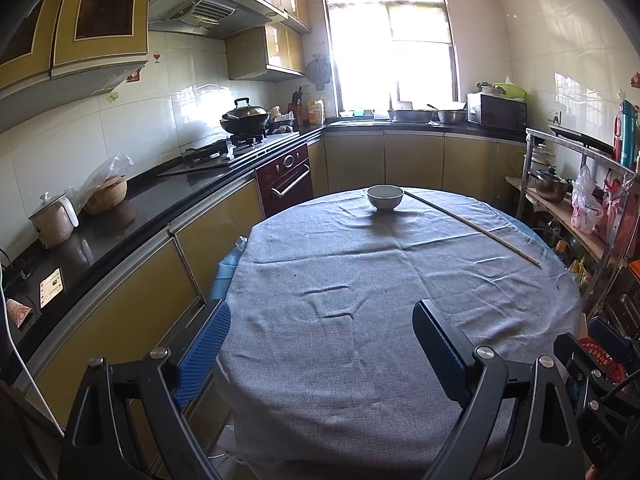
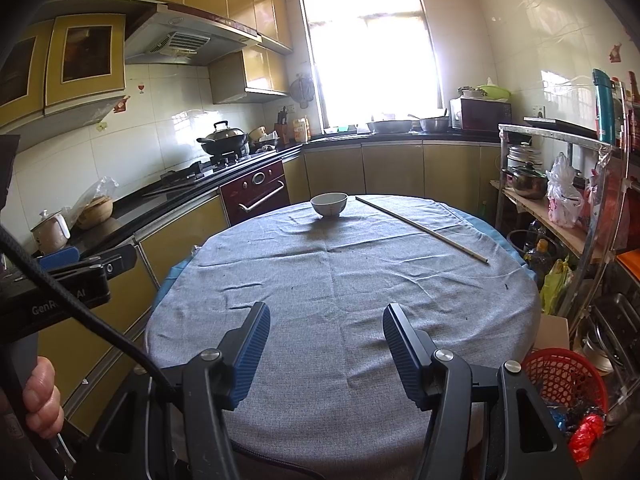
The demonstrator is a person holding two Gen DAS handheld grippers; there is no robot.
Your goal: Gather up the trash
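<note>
A round table under a grey cloth (image 1: 360,280) (image 2: 340,280) fills both views. A white bowl (image 1: 385,197) (image 2: 329,204) stands at its far side. A long thin wooden stick (image 1: 472,227) (image 2: 420,228) lies to the right of the bowl. Small dark crumbs dot the cloth. A red mesh basket (image 2: 564,380) holding red and blue wrappers stands low at the right of the table; its rim also shows in the left wrist view (image 1: 600,354). My left gripper (image 1: 322,324) is open and empty over the near edge of the table. My right gripper (image 2: 326,326) is open and empty there too.
A black counter (image 1: 132,216) with a stove, a wok (image 1: 245,117) and a small cooker runs along the left. A metal shelf rack (image 2: 560,200) with pots and bags stands at the right. A cardboard box (image 2: 554,332) sits behind the basket. The left gripper's body shows at the left of the right wrist view (image 2: 68,280).
</note>
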